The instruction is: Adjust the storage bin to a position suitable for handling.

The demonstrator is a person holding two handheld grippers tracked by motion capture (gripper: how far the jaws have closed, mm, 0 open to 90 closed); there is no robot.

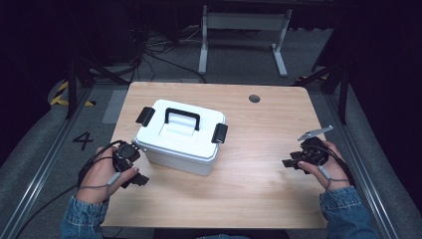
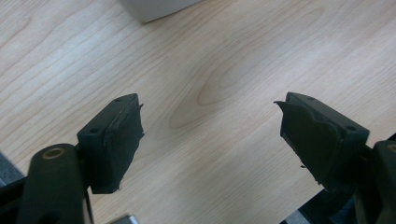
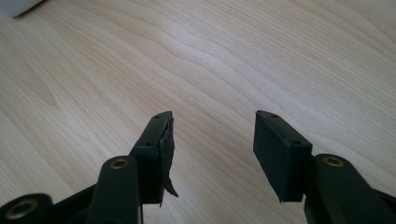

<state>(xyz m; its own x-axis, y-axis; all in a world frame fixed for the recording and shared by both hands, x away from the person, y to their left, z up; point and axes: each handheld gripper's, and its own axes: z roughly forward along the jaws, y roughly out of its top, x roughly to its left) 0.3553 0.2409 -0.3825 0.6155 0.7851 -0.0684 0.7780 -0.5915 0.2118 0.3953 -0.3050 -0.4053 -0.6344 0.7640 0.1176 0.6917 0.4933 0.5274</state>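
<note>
1. White plastic is catching the light: a lidded storage box (image 1: pixel 180 137) is sitting on the left-centre of the pale wooden desk (image 1: pixel 268 179), turned at a slant, its long axis running from far-left to near-right, with a black carry handle (image 1: pixel 182 118) on top and a black latch (image 1: pixel 219 133) at each short end.
2. The left gripper (image 1: pixel 130 167) is resting just beside the box's near-left corner, jaws standing wide apart and holding nothing.
3. The right gripper (image 1: pixel 303 158) is lying well apart, near the desk's right edge, jaws also parted and empty.
4. I'm judging the left hand the nearer one; the box lies just ahead of it, and far to the left of the right gripper.
</note>
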